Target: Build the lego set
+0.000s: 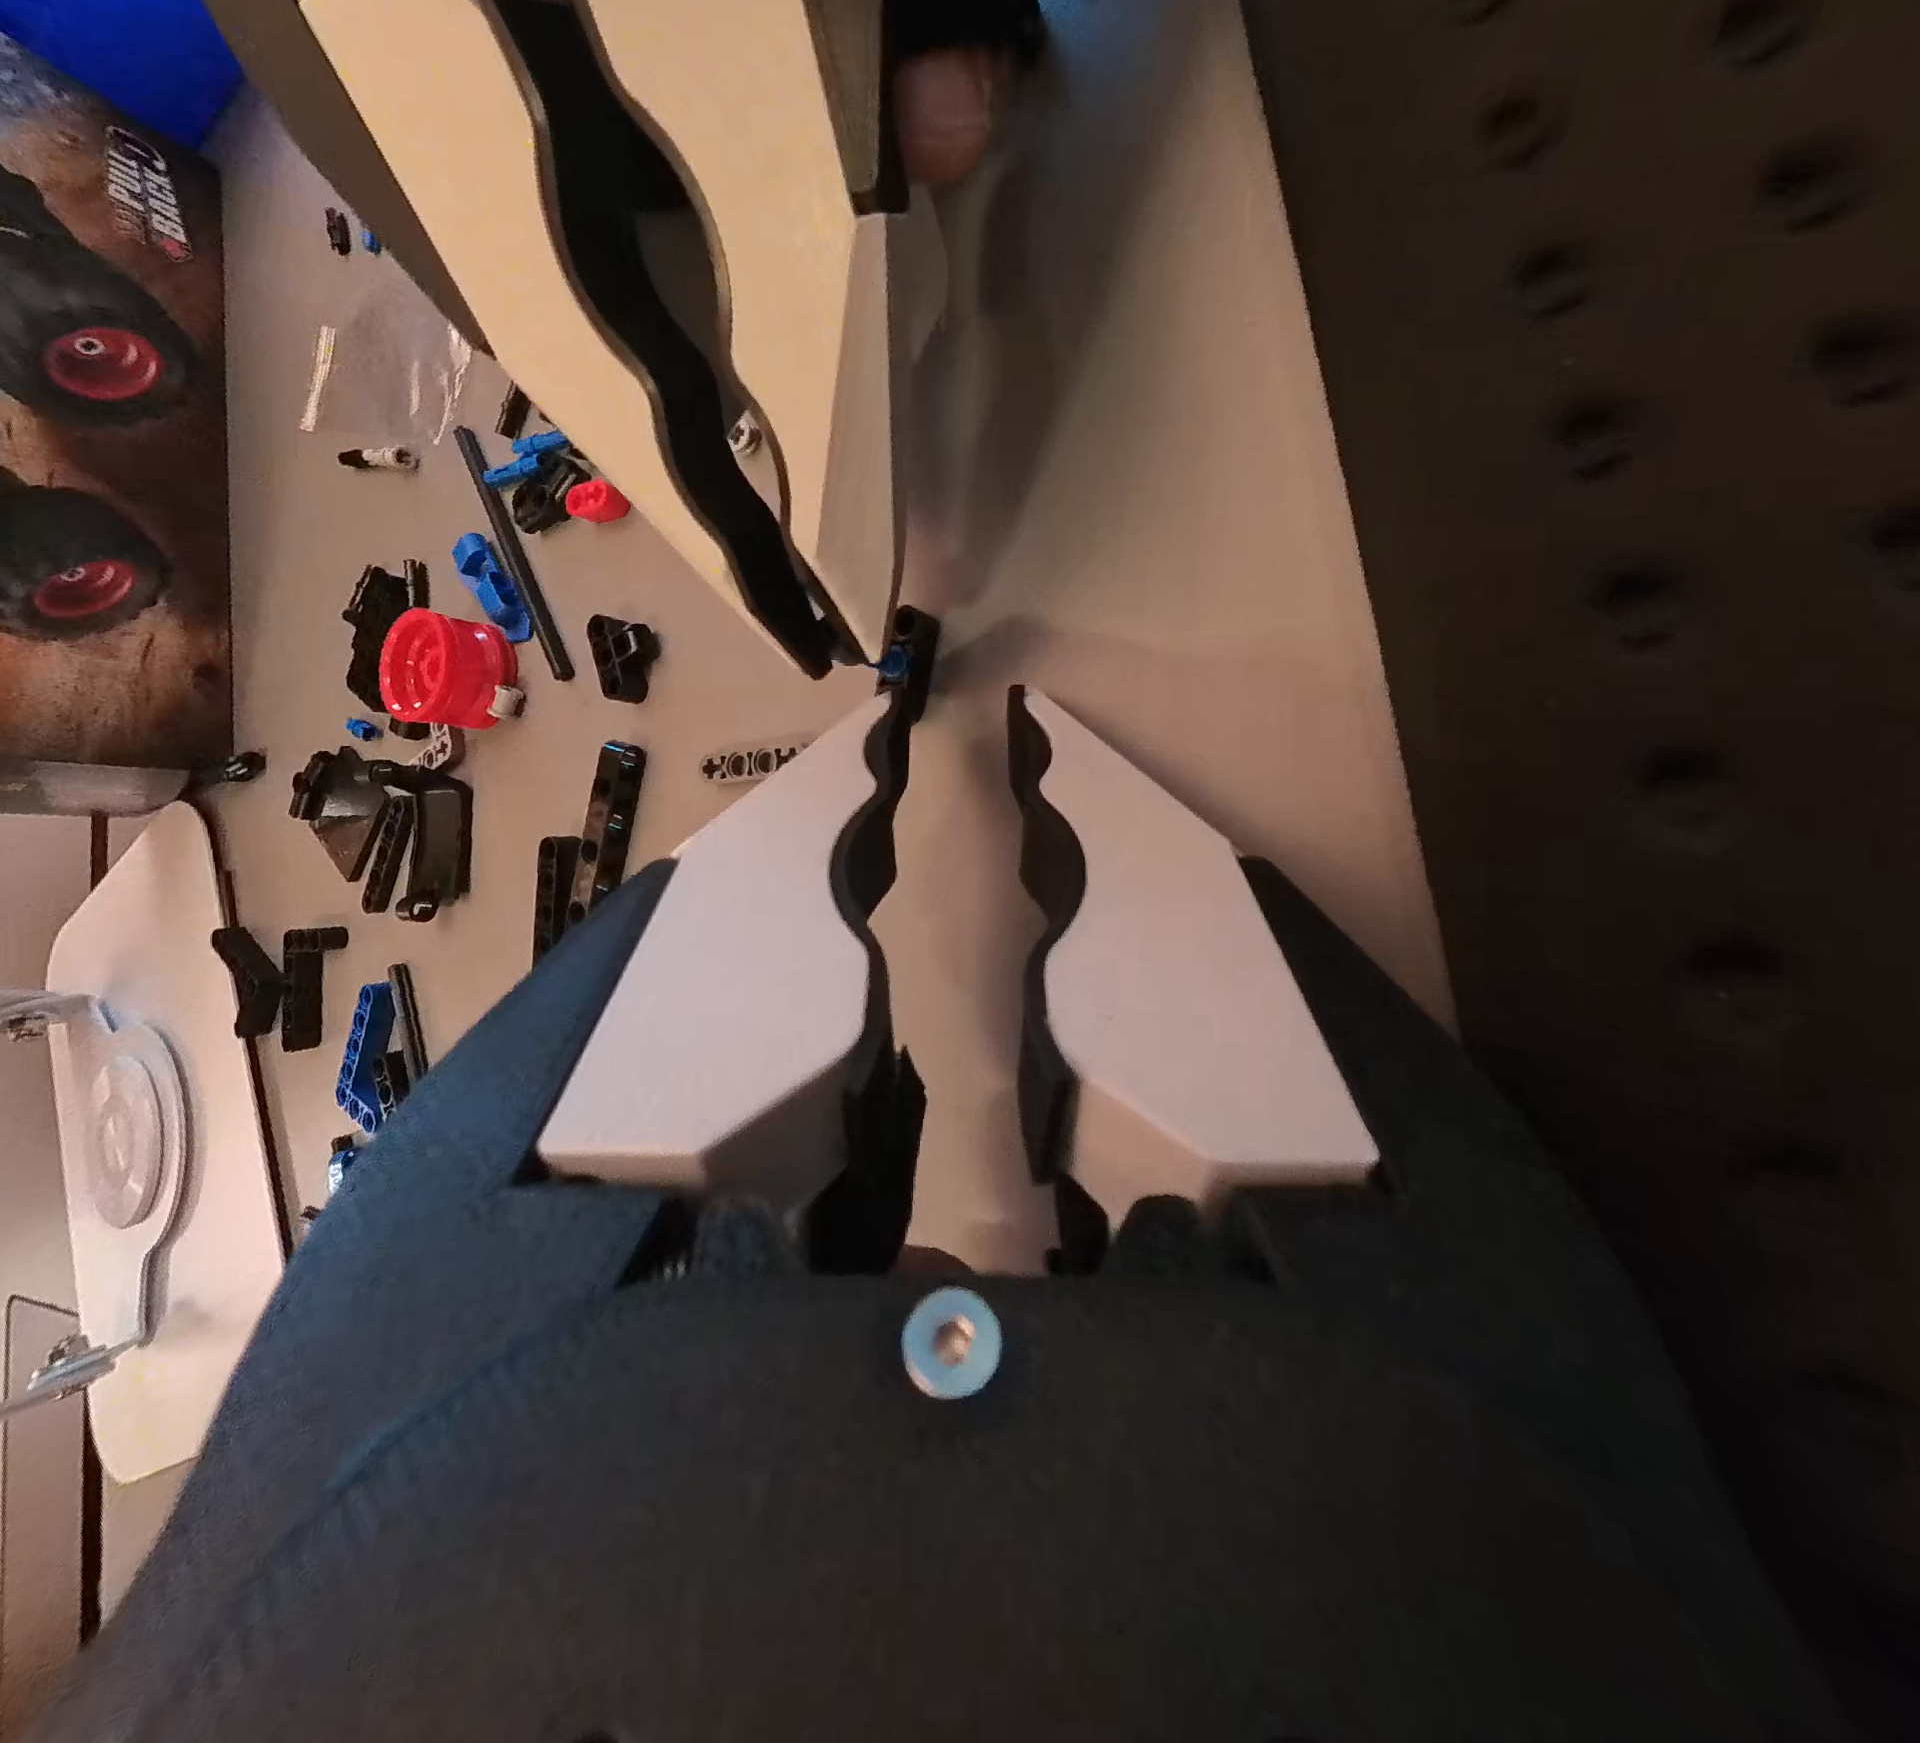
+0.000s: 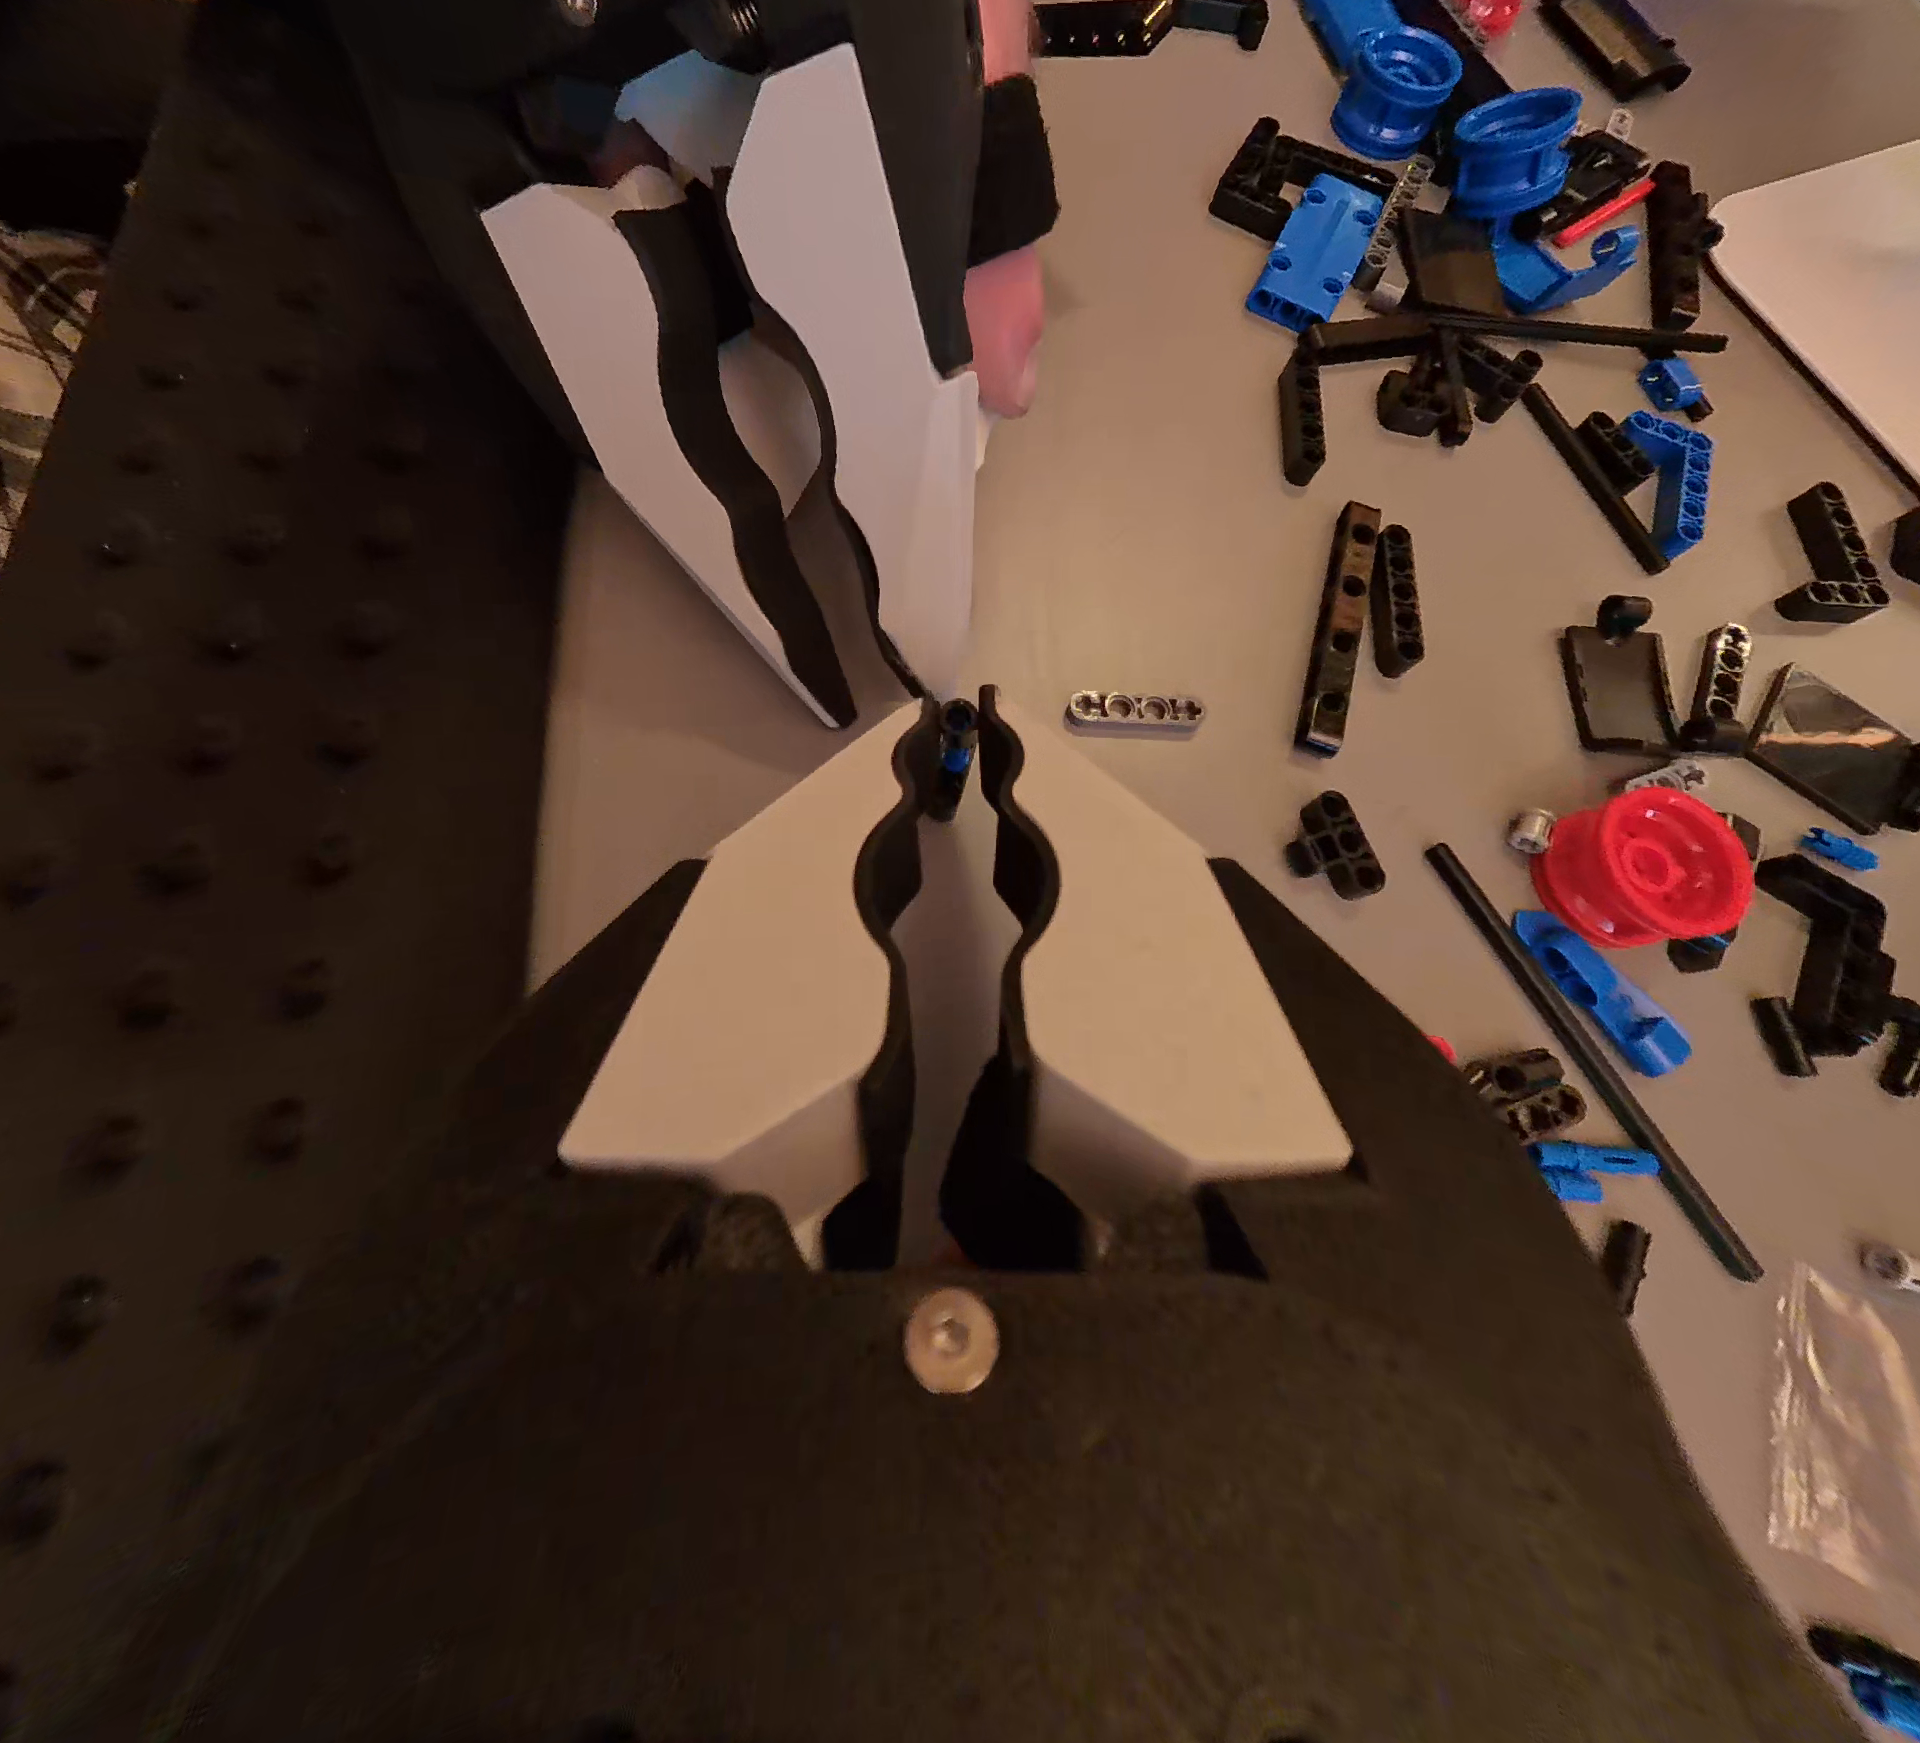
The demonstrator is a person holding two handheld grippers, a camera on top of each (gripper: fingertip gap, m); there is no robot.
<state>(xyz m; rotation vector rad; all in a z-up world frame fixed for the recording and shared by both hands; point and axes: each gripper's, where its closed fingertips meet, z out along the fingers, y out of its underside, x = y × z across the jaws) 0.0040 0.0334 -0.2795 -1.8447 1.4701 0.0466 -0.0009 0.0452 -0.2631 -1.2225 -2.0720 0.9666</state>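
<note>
My right gripper (image 2: 954, 706) pinches a small black piece (image 2: 953, 758) with a blue pin through it at the very fingertips, held above the grey table (image 2: 1091, 550). My left gripper (image 1: 954, 701) stands spread, its tips right at that piece. The hold is shallow, so a sideways nudge from the left could twist the piece out and drop it among the loose parts (image 2: 1558, 343), or push the pin crooked.
</note>
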